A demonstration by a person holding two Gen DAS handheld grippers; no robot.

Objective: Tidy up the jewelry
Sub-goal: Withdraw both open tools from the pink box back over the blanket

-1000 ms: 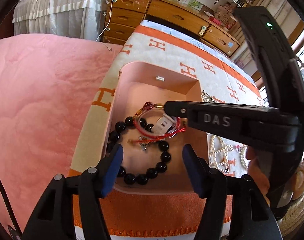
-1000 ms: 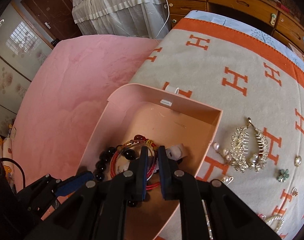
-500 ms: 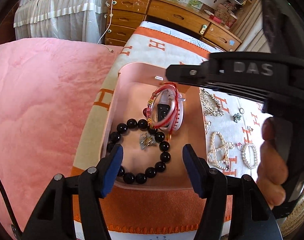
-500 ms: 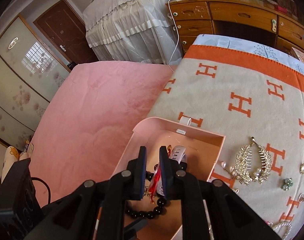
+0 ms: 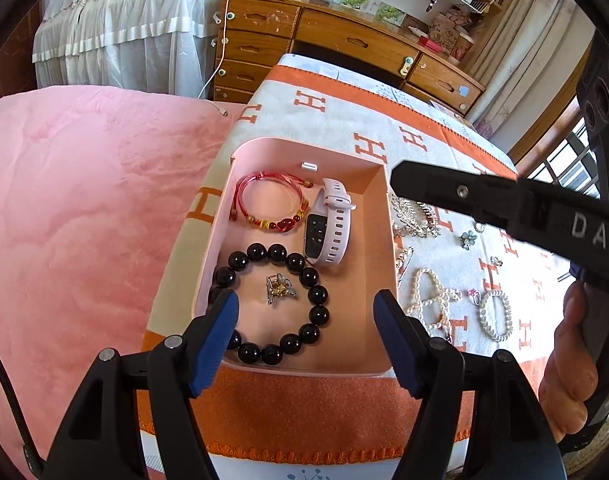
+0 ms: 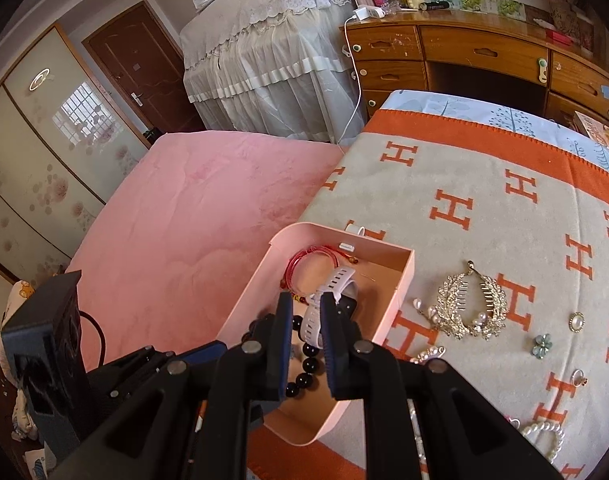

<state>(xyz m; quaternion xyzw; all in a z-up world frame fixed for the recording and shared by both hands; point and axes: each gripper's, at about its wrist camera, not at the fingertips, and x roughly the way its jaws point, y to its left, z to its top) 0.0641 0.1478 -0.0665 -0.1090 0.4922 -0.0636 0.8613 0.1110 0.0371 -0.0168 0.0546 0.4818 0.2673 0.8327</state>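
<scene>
An open pink box (image 5: 304, 370) lies on an orange-and-beige blanket. Inside it are a red cord bracelet (image 5: 282, 226) at the far left, a pink-strapped watch (image 5: 332, 232), a black bead bracelet (image 5: 318, 294) and a small metal brooch (image 5: 278, 284). My left gripper (image 5: 304, 300) hovers over the box's near end, its jaws opening, with nothing gripped. My right gripper (image 6: 306, 300) hangs above the box (image 6: 404, 276), nearly shut with a narrow gap and empty. The watch (image 6: 336, 284) shows through that gap, far below. One of its fingers (image 5: 464, 192) crosses the left wrist view.
Right of the box lie a gold hair comb (image 6: 470, 304), pearl strands (image 5: 428, 300), a pearl bracelet (image 5: 494, 312), a flower pin (image 6: 541, 346) and small rings. A pink quilt (image 5: 84, 220) lies left; a wooden dresser (image 5: 344, 44) stands behind. A hand (image 5: 568, 380) holds the right gripper.
The red bracelet, held by the right gripper over the box before, now lies in the box's far left. The right gripper has risen and drawn away. The left jaws stand wider.
</scene>
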